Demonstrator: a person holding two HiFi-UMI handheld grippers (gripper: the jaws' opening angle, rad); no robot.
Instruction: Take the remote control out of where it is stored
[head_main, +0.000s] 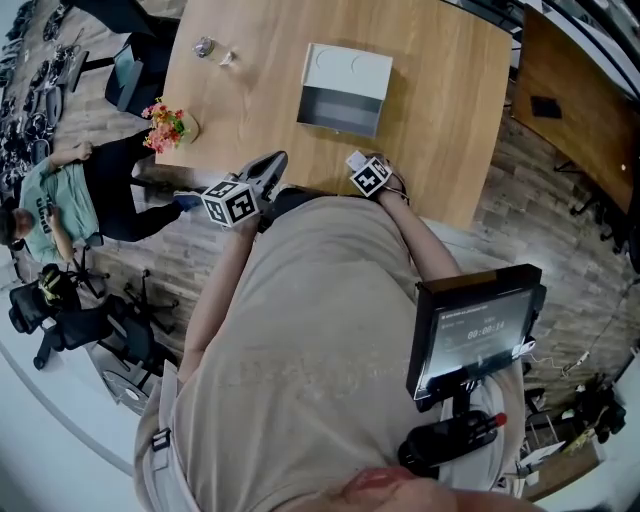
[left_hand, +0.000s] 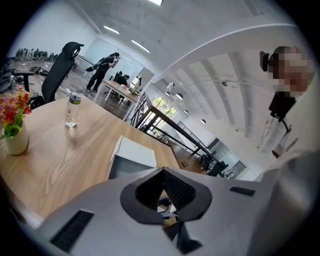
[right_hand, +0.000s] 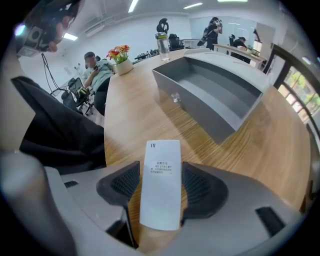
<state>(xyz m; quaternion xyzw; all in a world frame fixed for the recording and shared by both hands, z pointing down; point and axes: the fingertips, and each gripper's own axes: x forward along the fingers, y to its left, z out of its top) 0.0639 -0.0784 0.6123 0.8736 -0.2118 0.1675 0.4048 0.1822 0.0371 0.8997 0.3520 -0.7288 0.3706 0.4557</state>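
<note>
Remote (right_hand: 160, 186) is out! The right hand-held gripper (right_hand: 160, 171) is clamped on it, a pad on either long side, label face up (button side turned away, so no buttons to read). It hangs just above the wood at the near edge of the desk (right_hand: 280, 150), well clear of the drawer (right_hand: 215, 95).

That drawer stands pulled open mid-desk, mouth toward the near edge, and I see nothing lying in its grey inside.

Over on the other side, the left hand-held gripper (left_hand: 163, 175) is closed on itself with nothing between the jaws, held up off the desk near the same edge, towards the left corner.

So where are we? By my reading the fetching part is done and this is the tail end of the task. The next move looks like a set-down: lower the remote flat onto bare wood between drawer and near edge, then ease the jaws apart. Care is needed to level it first, since it juts well forward of the pads and could tip out nose-first.
</note>
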